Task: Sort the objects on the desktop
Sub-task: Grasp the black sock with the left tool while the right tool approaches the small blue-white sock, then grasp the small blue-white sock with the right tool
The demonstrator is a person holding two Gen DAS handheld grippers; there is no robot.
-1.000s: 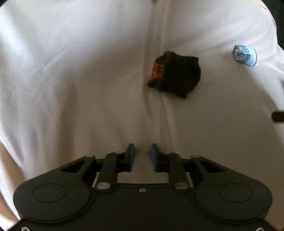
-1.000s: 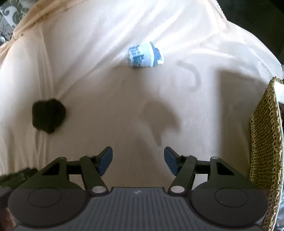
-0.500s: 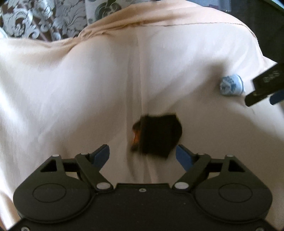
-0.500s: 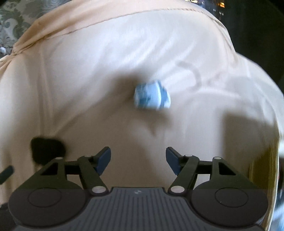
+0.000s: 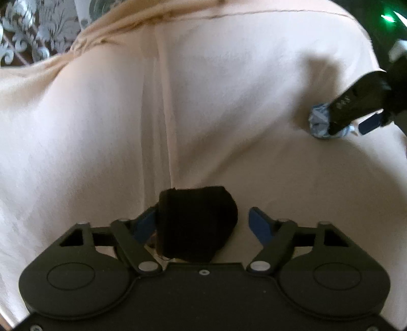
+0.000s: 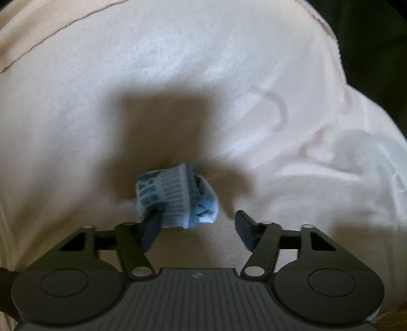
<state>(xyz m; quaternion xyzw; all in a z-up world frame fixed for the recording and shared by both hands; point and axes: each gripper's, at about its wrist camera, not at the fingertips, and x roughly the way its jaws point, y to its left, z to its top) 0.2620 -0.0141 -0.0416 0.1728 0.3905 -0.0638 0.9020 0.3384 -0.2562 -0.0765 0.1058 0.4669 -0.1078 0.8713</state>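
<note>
A rolled black sock (image 5: 195, 224) lies on the cream cloth (image 5: 229, 101) between the fingers of my left gripper (image 5: 202, 221). Its jaws are closing: the left pad (image 5: 145, 225) touches the sock, while the right pad stands a little apart. A rolled blue-and-white sock (image 6: 175, 198) sits between the fingers of my right gripper (image 6: 197, 219), whose jaws are also closing. There the left pad (image 6: 152, 229) is against the sock and the right pad is apart from it. The left wrist view shows the right gripper (image 5: 349, 128) straddling the blue sock (image 5: 319, 122) at the far right.
The cream cloth (image 6: 76, 127) is creased and drops away at its far hem. Patterned dark fabric (image 5: 30, 30) shows beyond it at the upper left. Dark space with a green light (image 5: 388, 17) lies past the right edge.
Both grippers have come forward and down until each sock sits between its fingers. The left jaws widened from nearly shut, then narrowed. The right jaws have narrowed.
</note>
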